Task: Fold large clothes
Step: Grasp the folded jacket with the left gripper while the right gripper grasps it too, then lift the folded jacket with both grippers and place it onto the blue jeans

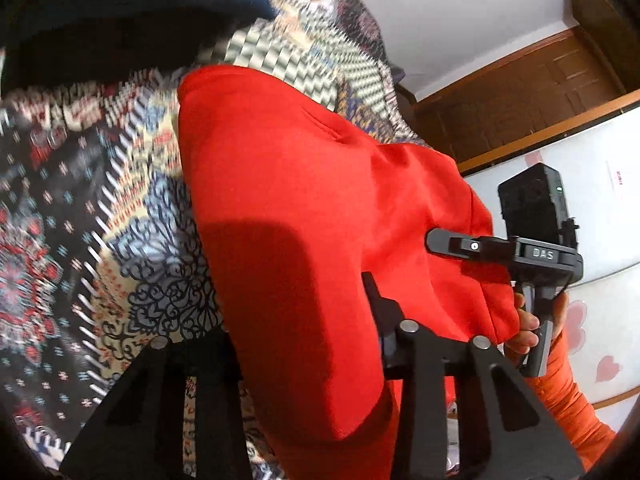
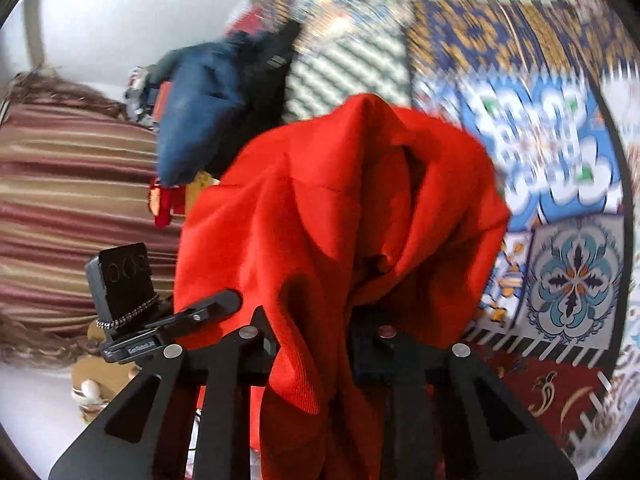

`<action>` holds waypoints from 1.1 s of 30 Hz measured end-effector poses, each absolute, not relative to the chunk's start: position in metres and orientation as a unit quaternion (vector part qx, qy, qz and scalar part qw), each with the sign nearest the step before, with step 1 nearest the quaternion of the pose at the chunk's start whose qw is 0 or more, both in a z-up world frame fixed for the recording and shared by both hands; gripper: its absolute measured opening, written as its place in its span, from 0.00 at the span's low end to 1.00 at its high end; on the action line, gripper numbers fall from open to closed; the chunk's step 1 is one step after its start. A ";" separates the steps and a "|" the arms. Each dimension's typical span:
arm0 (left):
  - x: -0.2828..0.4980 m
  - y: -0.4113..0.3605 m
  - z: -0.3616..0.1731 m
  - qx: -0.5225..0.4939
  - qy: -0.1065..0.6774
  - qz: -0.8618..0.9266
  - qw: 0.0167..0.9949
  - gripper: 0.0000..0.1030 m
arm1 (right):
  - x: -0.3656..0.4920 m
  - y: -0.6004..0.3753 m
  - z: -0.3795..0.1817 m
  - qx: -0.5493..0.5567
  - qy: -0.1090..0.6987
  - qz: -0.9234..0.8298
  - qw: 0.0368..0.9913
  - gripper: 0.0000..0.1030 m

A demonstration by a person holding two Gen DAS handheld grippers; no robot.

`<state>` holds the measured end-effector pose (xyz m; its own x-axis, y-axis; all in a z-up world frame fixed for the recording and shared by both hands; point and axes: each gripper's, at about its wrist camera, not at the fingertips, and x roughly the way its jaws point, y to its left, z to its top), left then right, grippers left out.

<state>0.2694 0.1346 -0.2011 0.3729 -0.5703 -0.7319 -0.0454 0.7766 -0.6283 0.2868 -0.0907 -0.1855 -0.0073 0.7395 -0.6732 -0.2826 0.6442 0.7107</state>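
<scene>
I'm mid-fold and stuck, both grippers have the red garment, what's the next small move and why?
Probably lower the red garment flat onto the patterned bedspread. It hangs bunched from the right gripper and the left gripper, so there is no flat edge to fold yet.

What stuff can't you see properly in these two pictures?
- Left gripper fingertips: left wrist view, buried under the red garment.
- Right gripper fingertips: right wrist view, the red cloth drapes over them.
- Garment type: both views, bunched and cut off at the bottom edge.
- Patterned bedspread: motion-blurred in both views.
- Blue cloth: blurred in the right wrist view, dark and cut off in the left one.
</scene>
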 end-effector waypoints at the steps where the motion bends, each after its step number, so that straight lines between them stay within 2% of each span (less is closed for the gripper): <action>1: 0.268 0.138 -0.188 -0.287 0.524 -0.170 0.783 0.35 | 0.285 -0.088 -0.176 0.186 0.593 0.382 0.684 0.20; 12: 0.277 0.191 -0.041 -0.230 0.406 -0.164 0.869 0.34 | 0.297 -0.042 -0.051 0.163 0.464 0.430 0.757 0.20; 18: 0.317 0.244 0.010 -0.233 0.369 -0.143 0.888 0.34 | 0.325 0.004 0.000 0.150 0.416 0.451 0.775 0.20; 24: 0.363 0.305 0.012 -0.255 0.362 -0.118 0.889 0.34 | 0.363 0.059 0.009 0.136 0.400 0.459 0.781 0.20; 33: 0.410 0.366 -0.031 -0.281 0.371 -0.093 0.880 0.34 | 0.410 0.105 -0.039 0.163 0.426 0.462 0.761 0.20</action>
<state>0.4098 0.3664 -0.0314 0.7069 -0.3726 -0.6013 -0.0454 0.8244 -0.5642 0.4102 0.1055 -0.0388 0.2098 0.8415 -0.4979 -0.5639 0.5201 0.6415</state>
